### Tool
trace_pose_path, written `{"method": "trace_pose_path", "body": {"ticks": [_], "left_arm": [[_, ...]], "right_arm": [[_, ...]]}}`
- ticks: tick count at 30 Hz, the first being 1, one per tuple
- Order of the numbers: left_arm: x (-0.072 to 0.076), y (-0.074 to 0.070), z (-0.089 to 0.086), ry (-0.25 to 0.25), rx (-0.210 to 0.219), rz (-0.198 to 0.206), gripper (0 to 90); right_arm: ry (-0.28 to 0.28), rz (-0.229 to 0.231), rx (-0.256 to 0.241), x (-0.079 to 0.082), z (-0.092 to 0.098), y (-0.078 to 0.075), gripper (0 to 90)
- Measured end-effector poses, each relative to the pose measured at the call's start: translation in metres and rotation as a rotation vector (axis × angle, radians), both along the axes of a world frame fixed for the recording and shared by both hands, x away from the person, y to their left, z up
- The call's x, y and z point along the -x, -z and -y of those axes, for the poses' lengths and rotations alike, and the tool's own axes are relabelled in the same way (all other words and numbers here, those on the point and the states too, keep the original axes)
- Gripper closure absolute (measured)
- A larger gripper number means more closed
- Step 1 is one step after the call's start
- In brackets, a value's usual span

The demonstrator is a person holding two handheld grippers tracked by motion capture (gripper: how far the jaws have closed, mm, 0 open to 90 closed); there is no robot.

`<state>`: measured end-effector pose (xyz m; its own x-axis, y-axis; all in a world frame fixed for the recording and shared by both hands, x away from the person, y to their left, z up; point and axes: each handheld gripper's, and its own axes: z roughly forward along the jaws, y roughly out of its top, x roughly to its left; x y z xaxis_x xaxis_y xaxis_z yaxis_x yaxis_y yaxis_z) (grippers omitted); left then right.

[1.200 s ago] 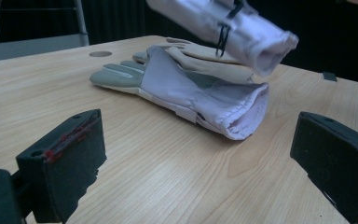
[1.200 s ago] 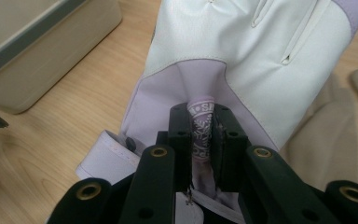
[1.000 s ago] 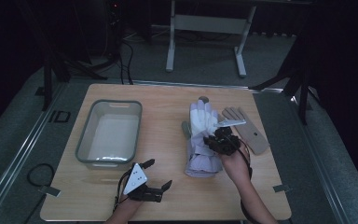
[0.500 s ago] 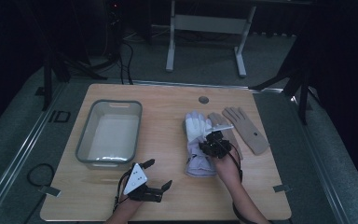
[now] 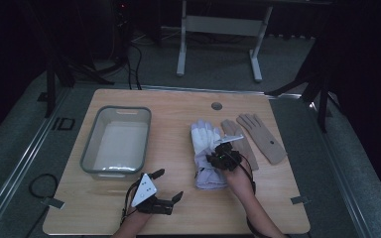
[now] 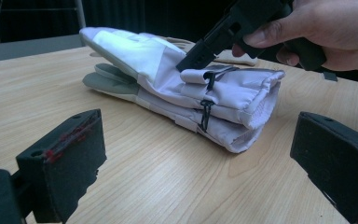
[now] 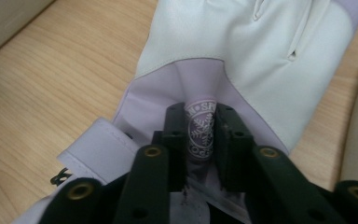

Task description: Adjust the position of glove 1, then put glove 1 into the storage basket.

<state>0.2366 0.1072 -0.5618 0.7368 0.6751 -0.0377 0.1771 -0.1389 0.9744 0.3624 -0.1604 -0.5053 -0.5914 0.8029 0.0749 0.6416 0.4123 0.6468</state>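
Note:
A pair of white and lavender ski gloves (image 5: pixel 204 144) lies stacked in the middle of the wooden table (image 5: pixel 173 106), cuffs toward me. My right gripper (image 5: pixel 223 157) presses down on the top glove near its cuff. Seen from the right gripper view, that gripper (image 7: pixel 200 126) is shut on a pinched fold of lavender fabric with a round snowflake logo, on the top glove (image 7: pixel 242 42). My left gripper (image 5: pixel 168 184) rests near the front edge, open and holding nothing. In the left gripper view the open left gripper (image 6: pixel 198 158) faces the stacked gloves (image 6: pixel 158 60).
A grey plastic bin (image 5: pixel 116 110) stands at the left of the table. Two tan knit gloves (image 5: pixel 265 136) lie flat just right of the ski gloves. A small round hole (image 5: pixel 217 105) sits in the tabletop near the far edge.
The right gripper has dragged the ski gloves toward the near edge and slightly left, away from the tan gloves. The left gripper has stayed in place.

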Motion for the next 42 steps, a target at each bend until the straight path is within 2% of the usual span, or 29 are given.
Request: {"method": "trace_pose_path", "body": {"ticks": [3, 5, 6, 9, 12, 13, 15, 16, 17, 19, 21, 22, 23, 24, 25, 26, 28, 30, 33, 35, 38, 39, 41, 42], "left_arm": [[0.0, 0.0, 0.0, -0.003, 0.002, 0.0, 3.1], [0.0, 0.0, 0.0, -0.003, 0.002, 0.0, 3.0], [0.0, 0.0, 0.0, -0.01, 0.003, -0.001, 3.0], [0.0, 0.0, 0.001, -0.012, 0.014, -0.008, 3.0], [0.0, -0.001, 0.002, -0.019, 0.013, -0.01, 3.0], [0.0, -0.005, 0.004, -0.027, 0.011, -0.018, 3.0], [0.0, -0.01, 0.006, -0.031, 0.029, -0.045, 3.0], [-0.001, -0.012, 0.007, -0.033, 0.033, -0.054, 3.0], [-0.001, -0.015, 0.007, -0.027, 0.056, -0.068, 3.1], [-0.002, -0.019, 0.01, -0.024, 0.069, -0.095, 3.5], [-0.004, -0.022, 0.012, -0.008, 0.07, -0.115, 3.6], [-0.007, -0.023, 0.014, -0.009, 0.044, -0.129, 3.7], [-0.01, -0.025, 0.016, -0.008, 0.024, -0.138, 3.7], [-0.01, -0.025, 0.016, -0.008, 0.024, -0.138, 3.7], [-0.012, -0.026, 0.017, -0.022, 0.012, -0.143, 3.7], [-0.015, -0.027, 0.018, -0.034, -0.01, -0.159, 3.8], [-0.02, -0.03, 0.019, -0.04, 0.011, -0.191, 3.9], [-0.024, -0.034, 0.021, -0.053, 0.01, -0.205, 4.1], [-0.027, -0.04, 0.028, -0.046, -0.004, -0.206, 4.7], [-0.03, -0.045, 0.034, -0.044, -0.023, -0.222, 4.8], [-0.034, -0.052, 0.045, -0.051, -0.048, -0.239, 5.3], [-0.036, -0.055, 0.05, -0.053, -0.053, -0.246, 5.3], [-0.04, -0.058, 0.058, -0.064, -0.071, -0.259, 5.5], [-0.042, -0.06, 0.063, -0.065, -0.08, -0.273, 6.0]], "right_arm": [[-0.003, 0.021, -0.019, 0.002, 0.004, -0.004, 65.6], [-0.009, 0.024, -0.027, 0.004, 0.005, -0.007, 65.6], [-0.028, 0.056, -0.057, 0.007, 0.01, -0.013, 51.1], [-0.043, 0.089, -0.084, 0.01, 0.019, -0.02, 41.9], [-0.062, 0.09, -0.119, 0.011, 0.026, -0.023, 39.6], [-0.075, 0.081, -0.14, 0.011, 0.031, -0.024, 27.1], [-0.088, 0.069, -0.182, 0.012, 0.037, -0.023, 24.1], [-0.102, 0.062, -0.21, 0.012, 0.042, -0.023, 19.9], [-0.101, 0.062, -0.228, 0.012, 0.044, -0.022, 16.4], [-0.119, 0.067, -0.236, 0.013, 0.05, -0.021, 13.5], [-0.136, 0.107, -0.266, 0.013, 0.057, -0.021, 14.4], [-0.145, 0.123, -0.269, 0.013, 0.059, -0.021, 14.2], [-0.145, 0.154, -0.247, 0.014, 0.061, -0.021, 14.2], [-0.145, 0.154, -0.247, 0.014, 0.061, -0.021, 14.2], [-0.148, 0.199, -0.232, 0.015, 0.064, -0.023, 14.5], [-0.149, 0.195, -0.246, 0.015, 0.067, -0.024, 14.9], [-0.127, 0.15, -0.251, 0.015, 0.07, -0.025, 13.9], [-0.118, 0.134, -0.251, 0.015, 0.071, -0.025, 13.8], [-0.123, 0.134, -0.224, 0.018, 0.071, -0.024, 11.3], [-0.106, 0.152, -0.195, 0.018, 0.07, -0.024, 11.8], [-0.104, 0.153, -0.18, 0.016, 0.067, -0.026, 13.5], [-0.116, 0.153, -0.181, 0.015, 0.066, -0.027, 16.0], [-0.1, 0.16, -0.177, 0.011, 0.064, -0.03, 32.2], [-0.086, 0.162, -0.173, 0.009, 0.064, -0.031, 34.8]]}}
